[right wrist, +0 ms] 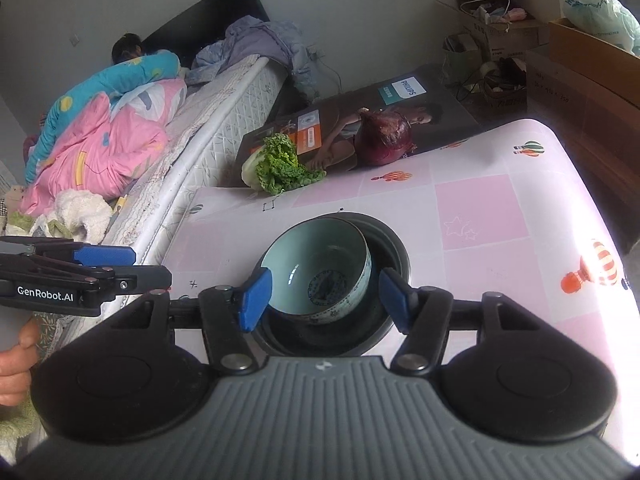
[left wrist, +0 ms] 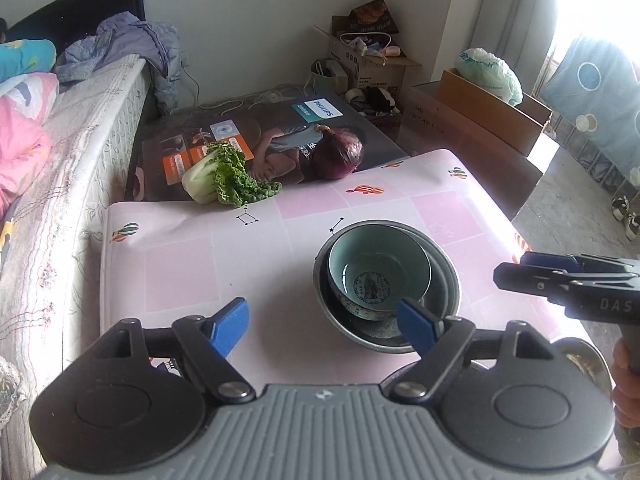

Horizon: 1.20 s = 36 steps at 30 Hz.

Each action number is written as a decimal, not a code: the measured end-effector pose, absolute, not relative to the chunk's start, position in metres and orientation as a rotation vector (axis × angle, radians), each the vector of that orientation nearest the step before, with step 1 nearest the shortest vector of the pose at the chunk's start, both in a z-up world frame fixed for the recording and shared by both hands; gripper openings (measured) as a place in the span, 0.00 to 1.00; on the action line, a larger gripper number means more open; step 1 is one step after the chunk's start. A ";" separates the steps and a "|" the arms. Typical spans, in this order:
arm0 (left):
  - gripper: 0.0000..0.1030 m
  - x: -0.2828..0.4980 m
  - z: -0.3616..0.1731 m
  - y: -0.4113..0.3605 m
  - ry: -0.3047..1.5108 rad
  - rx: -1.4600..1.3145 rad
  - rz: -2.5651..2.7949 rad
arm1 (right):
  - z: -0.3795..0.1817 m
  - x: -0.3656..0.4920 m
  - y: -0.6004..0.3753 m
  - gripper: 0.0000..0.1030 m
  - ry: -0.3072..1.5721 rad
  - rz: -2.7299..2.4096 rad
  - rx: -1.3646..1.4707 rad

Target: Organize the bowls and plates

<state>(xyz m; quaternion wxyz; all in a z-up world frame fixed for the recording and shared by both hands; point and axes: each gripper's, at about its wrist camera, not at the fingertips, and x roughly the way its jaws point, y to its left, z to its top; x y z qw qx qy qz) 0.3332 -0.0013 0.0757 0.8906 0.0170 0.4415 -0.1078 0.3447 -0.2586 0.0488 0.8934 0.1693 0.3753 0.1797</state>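
Observation:
A pale green ceramic bowl with a dark printed motif sits tilted inside a larger dark metal bowl on the pink checked table. My left gripper is open and empty, just in front of and left of the bowls. My right gripper is open above the near side of the stacked bowls, with the green bowl and metal bowl between its fingers; touch cannot be told. Each gripper shows in the other's view, the right one and the left one.
A leafy cabbage and a red onion lie on a printed box at the table's far edge. A bed runs along the left. Cardboard boxes stand at the back right. Another metal dish shows near my right.

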 end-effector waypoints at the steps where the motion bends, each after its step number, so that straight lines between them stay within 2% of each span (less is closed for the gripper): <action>1: 0.87 0.317 0.079 0.007 0.894 0.022 -0.225 | 0.057 0.326 -0.263 0.72 0.748 0.375 0.361; 5: 0.90 0.248 0.086 0.037 0.836 -0.003 -0.200 | 0.075 0.259 -0.268 0.77 0.677 0.359 0.374; 6: 0.92 0.232 0.085 0.043 0.827 -0.009 -0.183 | 0.077 0.238 -0.268 0.79 0.661 0.350 0.377; 7: 0.99 0.217 0.083 0.048 0.817 -0.012 -0.171 | 0.078 0.223 -0.267 0.80 0.650 0.345 0.377; 8: 1.00 0.200 0.080 0.054 0.804 -0.011 -0.163 | 0.078 0.205 -0.264 0.81 0.638 0.335 0.372; 14: 1.00 0.121 0.056 0.066 0.776 -0.025 -0.082 | 0.072 0.127 -0.234 0.99 0.588 0.232 0.278; 26: 1.00 0.034 0.002 0.066 0.780 -0.089 -0.108 | 0.039 0.029 -0.159 0.99 0.610 0.063 -0.050; 36: 1.00 0.021 -0.029 0.072 0.829 -0.126 -0.115 | 0.025 -0.002 -0.162 0.99 0.580 0.216 0.084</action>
